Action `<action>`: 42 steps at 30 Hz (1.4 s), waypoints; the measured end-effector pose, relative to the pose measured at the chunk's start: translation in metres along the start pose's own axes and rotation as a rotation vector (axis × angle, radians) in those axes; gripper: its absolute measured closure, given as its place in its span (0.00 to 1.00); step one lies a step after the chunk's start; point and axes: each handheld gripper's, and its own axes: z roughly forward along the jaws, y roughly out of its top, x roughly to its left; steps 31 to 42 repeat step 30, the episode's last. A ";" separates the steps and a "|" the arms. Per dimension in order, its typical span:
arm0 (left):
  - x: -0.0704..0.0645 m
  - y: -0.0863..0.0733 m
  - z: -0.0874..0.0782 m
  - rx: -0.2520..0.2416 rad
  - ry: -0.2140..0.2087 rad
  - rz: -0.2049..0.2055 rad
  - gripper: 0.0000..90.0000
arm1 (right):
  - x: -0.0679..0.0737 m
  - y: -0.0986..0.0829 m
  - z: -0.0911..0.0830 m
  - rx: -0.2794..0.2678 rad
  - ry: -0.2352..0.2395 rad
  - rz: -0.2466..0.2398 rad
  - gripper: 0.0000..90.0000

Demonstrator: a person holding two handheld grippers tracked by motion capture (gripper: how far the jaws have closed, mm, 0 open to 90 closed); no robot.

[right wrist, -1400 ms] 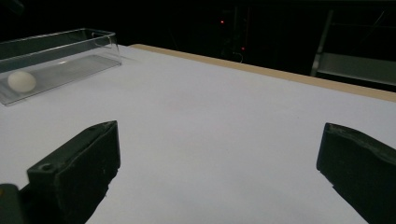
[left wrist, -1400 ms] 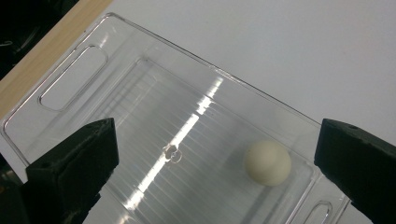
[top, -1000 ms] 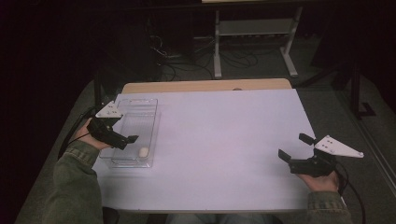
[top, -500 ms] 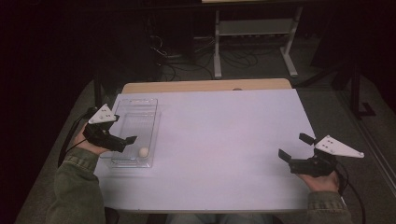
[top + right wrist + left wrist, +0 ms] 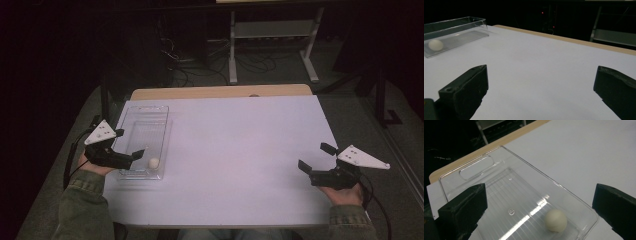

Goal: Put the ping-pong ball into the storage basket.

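Backed off to the clear tray's [image 5: 131, 116] near-left edge, the left gripper [image 5: 131, 156] gapes empty—its ball [image 5: 153, 163] delivered inside—while the right gripper [image 5: 315, 159] waits wide open and empty, well apart from the tray.

A fixed camera looked forward and down across the white table [image 5: 240, 150] from the person's side. The left gripper [image 5: 131, 142] camera peered closely down between its jaws into the clear tray [image 5: 529, 170]; the right gripper [image 5: 314, 157] camera, low and distant, faced the same tray [image 5: 454, 22] across the table.
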 end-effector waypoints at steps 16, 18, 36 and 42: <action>-0.007 -0.024 -0.008 -0.123 0.074 -0.062 0.00 | 0.001 0.000 0.000 0.005 0.001 0.000 0.00; -0.008 -0.027 -0.009 -0.130 0.084 -0.062 0.00 | 0.001 0.000 0.000 0.003 0.001 0.001 0.00; -0.007 -0.049 -0.021 -0.216 0.147 -0.136 0.00 | 0.001 -0.001 0.001 0.009 0.001 0.002 0.00; -0.007 -0.049 -0.021 -0.216 0.147 -0.136 0.00 | 0.001 -0.001 0.001 0.009 0.001 0.002 0.00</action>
